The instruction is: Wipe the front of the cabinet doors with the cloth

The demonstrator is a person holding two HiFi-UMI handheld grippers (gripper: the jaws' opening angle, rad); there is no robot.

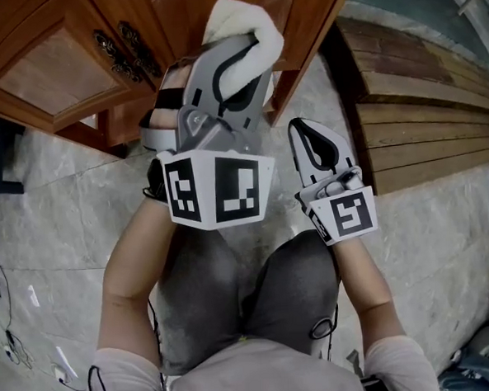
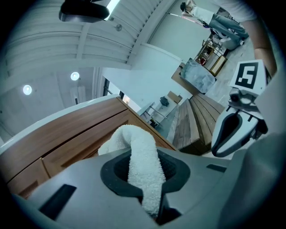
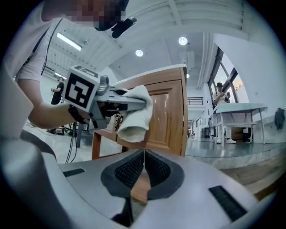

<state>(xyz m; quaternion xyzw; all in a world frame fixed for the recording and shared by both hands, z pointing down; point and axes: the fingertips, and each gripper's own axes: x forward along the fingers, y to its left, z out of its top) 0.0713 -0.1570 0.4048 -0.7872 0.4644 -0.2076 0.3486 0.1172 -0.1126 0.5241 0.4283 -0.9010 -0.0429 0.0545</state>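
My left gripper (image 1: pixel 238 57) clamped on white terry cloth (image 1: pixel 246 21); wad seems against wooden cabinet door (image 1: pixel 312 17), low on panel. Right gripper (image 1: pixel 300 129) jaws together, empty, beside. My plan: flat contact, even pressure, overlapping strokes along grain, avoid ornate handles (image 1: pixel 124 45).

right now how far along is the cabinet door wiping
Done: the cloth is picked up, clamped in the left gripper. In hand: it is held up at a cabinet door front; whether it presses on the wood is unclear. Left: the wiping itself, since no door shows any wiped mark to judge by. The right gripper is shut and empty, off to the side.
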